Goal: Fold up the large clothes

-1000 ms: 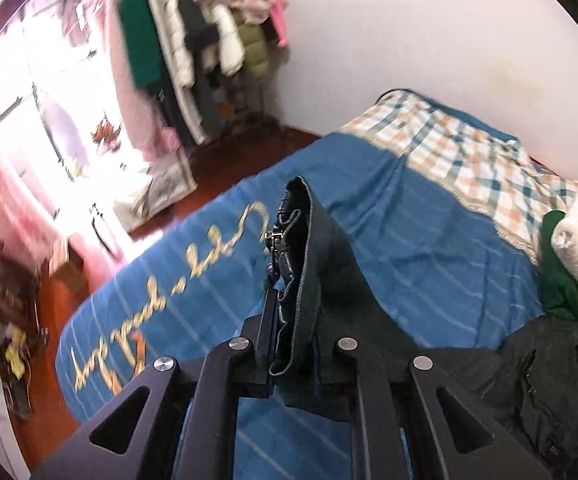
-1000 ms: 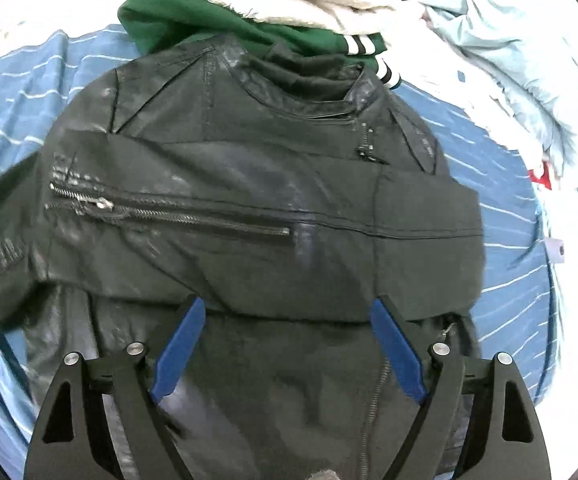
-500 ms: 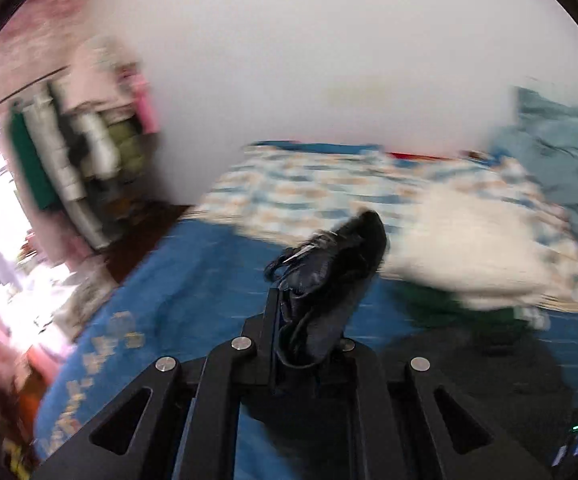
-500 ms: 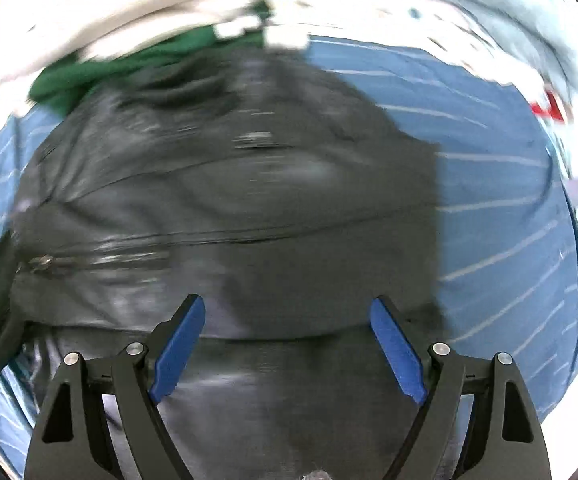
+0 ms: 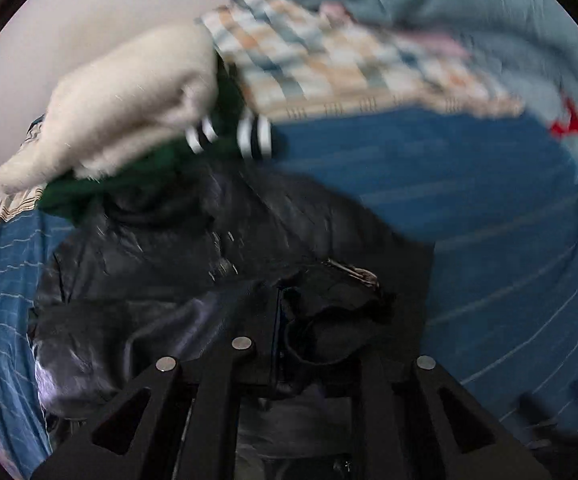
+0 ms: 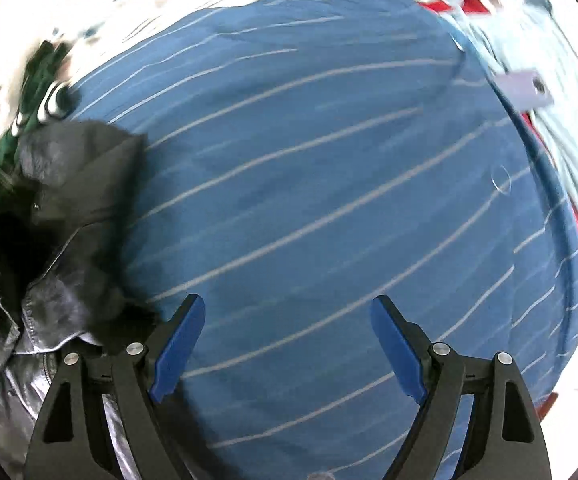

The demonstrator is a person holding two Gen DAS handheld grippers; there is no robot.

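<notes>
Over the bed (image 5: 469, 184), the left claw (image 5: 285, 320) was pointed steeply downward, its jaws nearly shut on a bunched fold of the black leather jacket (image 5: 177, 248). The pinched part — a crumpled cuff or hem with a metal zip or buckle beside it — was gathered just ahead of the claw, and exactly which part of the garment it was could not be told. The rest of the jacket was spread on the blue striped bedcover below and to the left, its near edge cut off by the claw's black frame. A green garment with white-striped ribbing (image 5: 249, 136) and a cream fleecy one (image 5: 129, 96) were piled at the jacket's far end, with a checked blanket (image 5: 329, 64) behind them; all of this was smeared by motion blur.

The right claw (image 6: 287, 344) was aimed almost straight down at bare bedcover (image 6: 309, 160), its blue pads (image 6: 177, 344) held wide apart with nothing between them. Only one corner of the jacket (image 6: 77, 208) was caught at the left edge of that view, just beside the left pad; the far rim of the bed was washed out by glare.
</notes>
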